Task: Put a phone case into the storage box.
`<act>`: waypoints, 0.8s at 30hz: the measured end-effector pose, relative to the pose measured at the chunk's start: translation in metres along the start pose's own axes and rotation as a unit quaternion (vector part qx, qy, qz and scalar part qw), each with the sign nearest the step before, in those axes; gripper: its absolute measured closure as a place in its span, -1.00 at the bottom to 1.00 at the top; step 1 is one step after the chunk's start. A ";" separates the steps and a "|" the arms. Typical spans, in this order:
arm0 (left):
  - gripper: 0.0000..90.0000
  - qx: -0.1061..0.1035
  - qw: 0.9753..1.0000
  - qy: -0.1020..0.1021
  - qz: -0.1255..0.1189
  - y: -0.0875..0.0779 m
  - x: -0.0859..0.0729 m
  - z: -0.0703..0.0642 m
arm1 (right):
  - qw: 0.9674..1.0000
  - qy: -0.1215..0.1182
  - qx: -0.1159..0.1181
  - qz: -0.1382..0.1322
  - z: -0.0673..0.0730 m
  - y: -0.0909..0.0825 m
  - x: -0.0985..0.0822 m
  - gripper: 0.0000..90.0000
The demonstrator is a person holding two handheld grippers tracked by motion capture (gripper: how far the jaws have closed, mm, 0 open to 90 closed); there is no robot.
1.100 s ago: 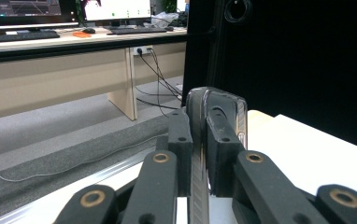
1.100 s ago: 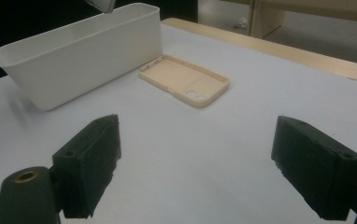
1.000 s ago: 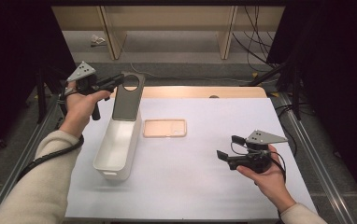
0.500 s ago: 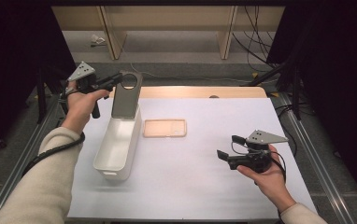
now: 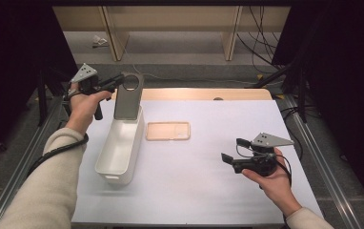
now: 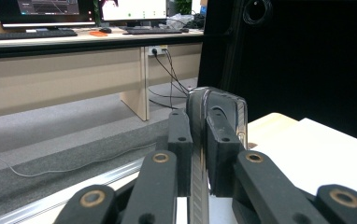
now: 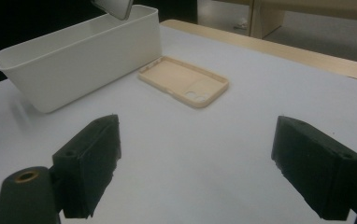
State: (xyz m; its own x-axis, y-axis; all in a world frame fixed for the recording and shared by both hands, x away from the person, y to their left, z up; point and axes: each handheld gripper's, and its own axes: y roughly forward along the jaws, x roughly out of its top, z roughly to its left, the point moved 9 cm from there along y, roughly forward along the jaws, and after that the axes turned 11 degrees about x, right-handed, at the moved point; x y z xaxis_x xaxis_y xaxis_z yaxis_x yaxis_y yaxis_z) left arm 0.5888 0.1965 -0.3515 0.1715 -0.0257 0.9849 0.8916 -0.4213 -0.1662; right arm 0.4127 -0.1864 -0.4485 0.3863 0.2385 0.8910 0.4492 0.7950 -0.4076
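A grey phone case point(image 5: 128, 98) with a round hole near its top hangs upright over the far end of a white oblong bin point(image 5: 107, 172). My left gripper point(image 5: 121, 80) is shut on its upper edge; in the left gripper view the pads point(image 6: 221, 154) pinch the case point(image 6: 219, 100) edge-on. A beige phone case point(image 5: 168, 130) lies flat on the white mat, just right of the bin. At the right side of the table my right gripper point(image 5: 232, 149) stands open with nothing between its jaws, and it faces the beige case point(image 7: 183, 81) and the bin point(image 7: 83, 56).
A white mat point(image 5: 204, 191) covers the wooden tabletop point(image 5: 247, 94), whose bare strip shows at the far edge. Metal rails run along both sides of the table. Desks and cables stand on the floor beyond it.
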 end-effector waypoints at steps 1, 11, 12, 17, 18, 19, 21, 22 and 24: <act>0.82 0.001 1.000 0.001 0.000 0.000 0.000 0.001 | 1.000 0.000 0.000 0.000 0.000 0.000 0.000 -0.63; 0.82 0.008 1.000 -0.003 0.002 0.005 -0.003 0.006 | 1.000 0.002 0.000 -0.003 0.000 0.000 0.000 -0.63; 0.82 0.008 1.000 -0.004 0.001 0.005 -0.003 0.006 | 1.000 0.002 0.000 -0.003 0.000 0.000 0.000 -0.63; 0.82 0.009 1.000 -0.005 0.000 0.006 -0.004 0.006 | 1.000 0.002 0.000 -0.003 0.000 0.000 0.000 -0.63; 0.82 0.009 1.000 -0.006 -0.001 0.007 -0.003 0.006 | 1.000 0.002 0.000 -0.003 -0.001 0.000 0.000 -0.63; 0.82 0.009 1.000 -0.007 -0.001 0.007 -0.003 0.006 | 1.000 0.003 0.000 -0.003 -0.001 0.000 0.000 -0.63; 0.82 0.009 1.000 -0.007 -0.001 0.008 -0.004 0.007 | 1.000 0.004 0.001 -0.004 -0.001 0.000 0.000 -0.63; 0.82 0.010 1.000 -0.007 -0.001 0.008 -0.004 0.007 | 1.000 0.004 0.001 -0.005 -0.001 0.000 0.000 -0.63; 0.81 0.011 1.000 -0.007 0.000 0.009 -0.005 0.008 | 1.000 0.004 0.001 -0.005 -0.001 0.000 0.001 -0.63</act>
State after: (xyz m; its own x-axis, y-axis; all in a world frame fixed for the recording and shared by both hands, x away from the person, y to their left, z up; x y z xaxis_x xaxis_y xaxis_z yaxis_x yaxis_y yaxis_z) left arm 0.5990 0.2001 -0.3578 0.1780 -0.0130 0.9840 0.9000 -0.4021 -0.1681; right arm 0.4132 -0.1867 -0.4481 0.3884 0.2257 0.8934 0.4511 0.7988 -0.3980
